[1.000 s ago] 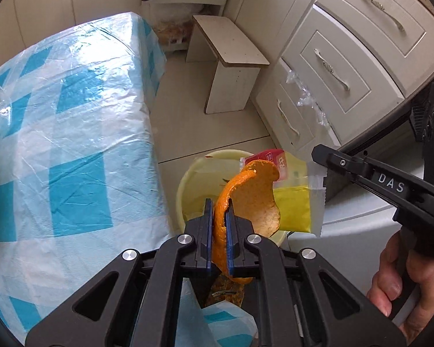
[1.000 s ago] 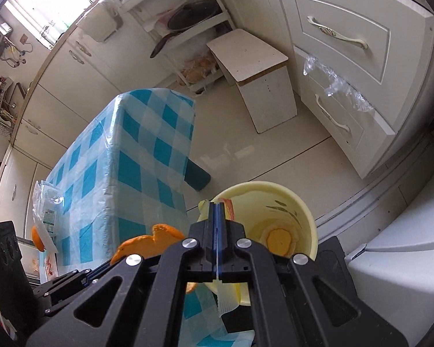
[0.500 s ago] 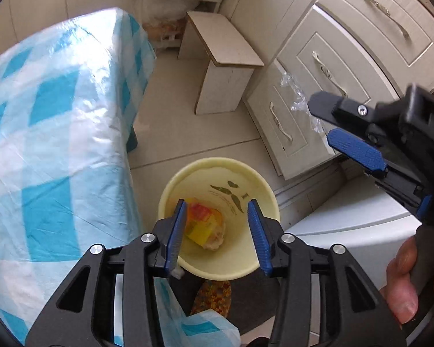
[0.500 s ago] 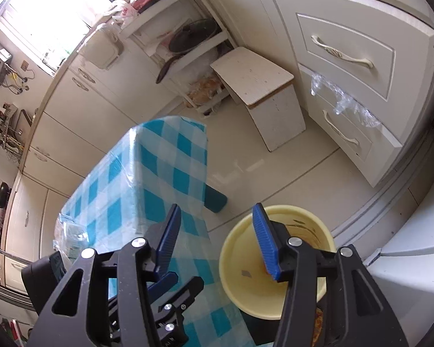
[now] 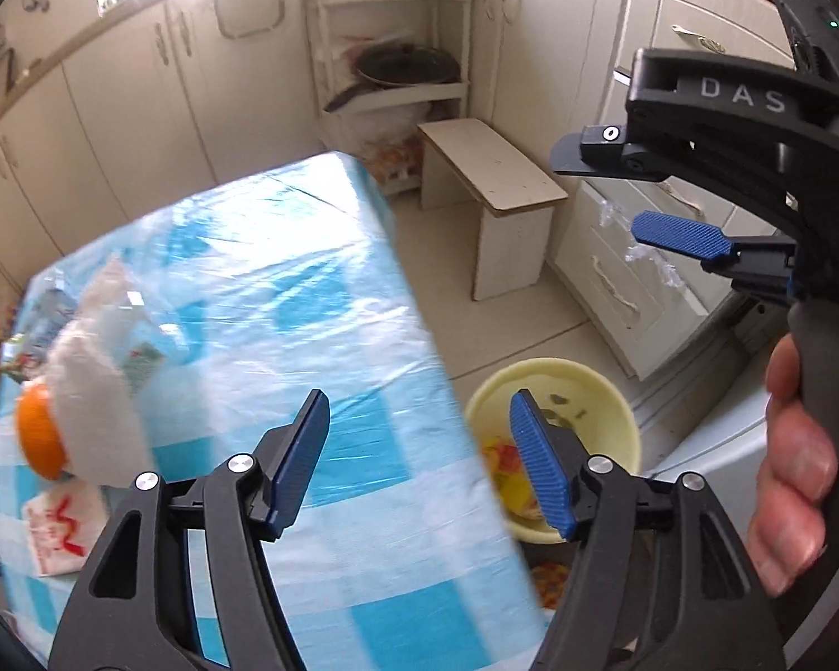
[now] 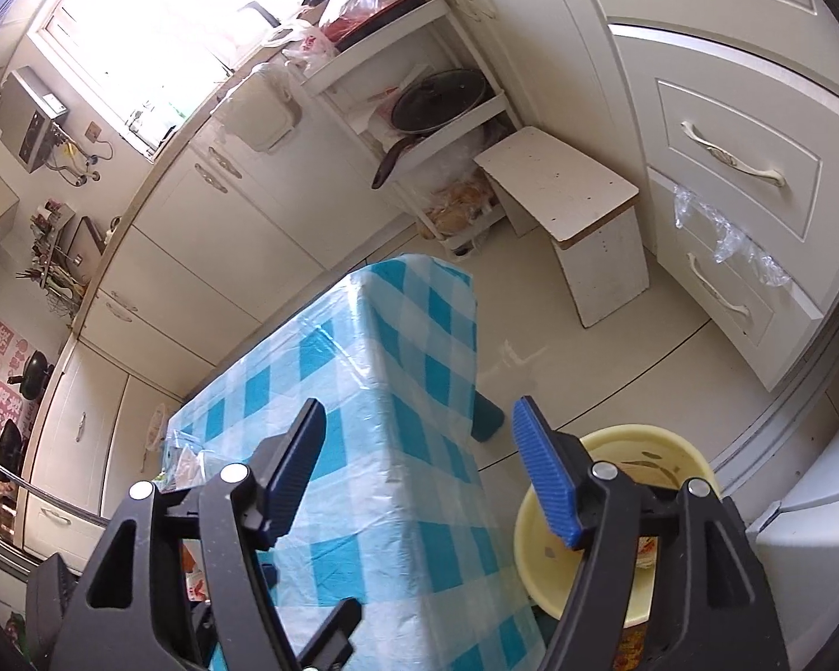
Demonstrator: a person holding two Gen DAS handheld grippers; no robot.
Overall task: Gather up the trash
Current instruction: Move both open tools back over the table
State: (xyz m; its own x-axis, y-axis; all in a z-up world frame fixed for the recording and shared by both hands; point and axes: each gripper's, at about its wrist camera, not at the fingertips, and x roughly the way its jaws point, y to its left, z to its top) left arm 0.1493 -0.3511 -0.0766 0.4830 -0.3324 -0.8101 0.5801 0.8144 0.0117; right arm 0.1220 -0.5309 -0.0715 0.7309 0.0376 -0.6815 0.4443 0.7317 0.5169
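Observation:
My left gripper hangs over the edge of the blue-checked table; its jaws are opening, with nothing between them. Below it on the floor stands the yellow bin, with red and yellow scraps inside. At the table's left lie an orange, a crumpled white bag and a red-printed white packet. My right gripper, seen again at upper right in a person's hand, is also opening and holds nothing. It hangs above the table and bin.
A low white stool stands on the tiled floor beyond the table. Cream drawers line the right wall, one with clear plastic caught in it. A corner rack holds a dark pan. Clear plastic bags lie on the table's far left.
Both grippers opened: the orange peel and the yellow wrapper dropped into the bin. Both grippers then rose and swung from the bin toward the table.

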